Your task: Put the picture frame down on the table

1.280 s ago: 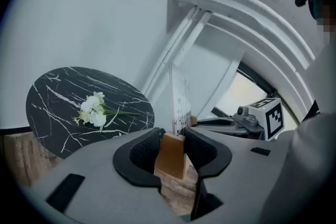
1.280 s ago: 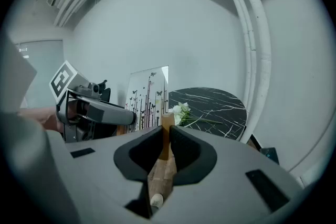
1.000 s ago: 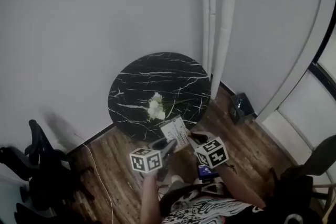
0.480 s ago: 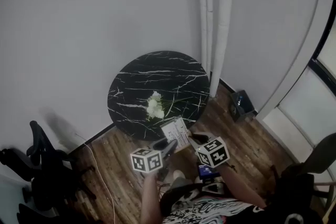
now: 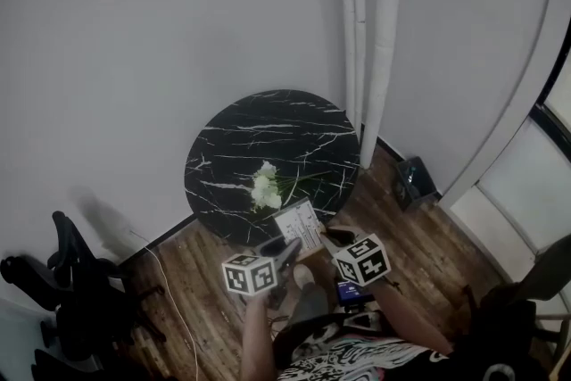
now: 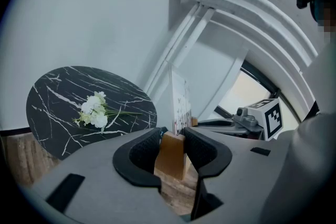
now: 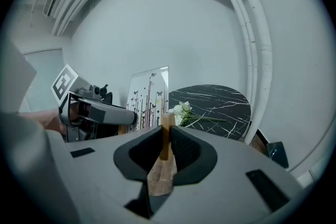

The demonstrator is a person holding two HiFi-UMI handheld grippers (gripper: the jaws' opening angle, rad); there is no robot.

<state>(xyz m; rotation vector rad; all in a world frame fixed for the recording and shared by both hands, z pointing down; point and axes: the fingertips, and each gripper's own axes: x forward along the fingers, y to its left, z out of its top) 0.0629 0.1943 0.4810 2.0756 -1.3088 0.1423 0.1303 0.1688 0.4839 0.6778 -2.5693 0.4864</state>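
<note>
Beside the table [image 5: 250,129], left gripper [image 5: 289,246] and right gripper [image 5: 328,235], angled down, clamp the picture frame [image 5: 299,226].

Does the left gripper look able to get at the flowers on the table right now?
Probably not. The left gripper is shut on the picture frame, shared with the right gripper. The flowers lie unobstructed on the table, but its jaws are full.

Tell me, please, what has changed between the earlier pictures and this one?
The person's foot has stepped forward, toward the table. Nothing was taken hold of or let go: the left gripper and right gripper still clamp the picture frame by its wooden edges, upright near the table's edge, and the flowers lie where they were.
</note>
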